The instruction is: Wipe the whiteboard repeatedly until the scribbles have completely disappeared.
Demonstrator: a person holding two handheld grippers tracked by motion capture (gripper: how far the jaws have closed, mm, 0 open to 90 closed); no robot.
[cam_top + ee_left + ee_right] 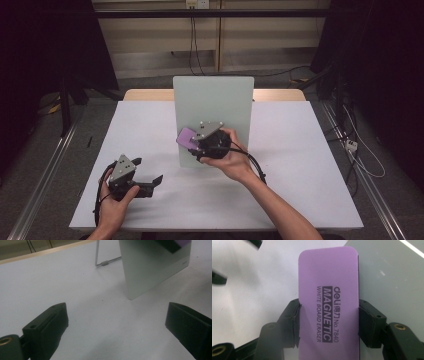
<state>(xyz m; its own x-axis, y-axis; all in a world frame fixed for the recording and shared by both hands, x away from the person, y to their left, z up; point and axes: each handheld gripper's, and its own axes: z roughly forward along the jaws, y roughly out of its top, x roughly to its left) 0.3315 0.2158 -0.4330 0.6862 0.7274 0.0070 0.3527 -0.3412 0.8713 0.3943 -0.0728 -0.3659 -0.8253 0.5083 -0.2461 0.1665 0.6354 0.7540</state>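
The purple whiteboard eraser (328, 302) sits clamped across its narrow sides in the right tool (196, 144), its long axis running straight out ahead of the jaws. Just beyond it and a little to that tool's right stands the pale upright board (214, 107), propped on a wire stand; in the high view the eraser overlaps the board's lower left face, though whether it touches I cannot tell. The right tool is clearly the nearer one. The left tool (149, 176) rests low over the white desk (300, 165), jaws apart and empty, well apart from the board. No containers are present.
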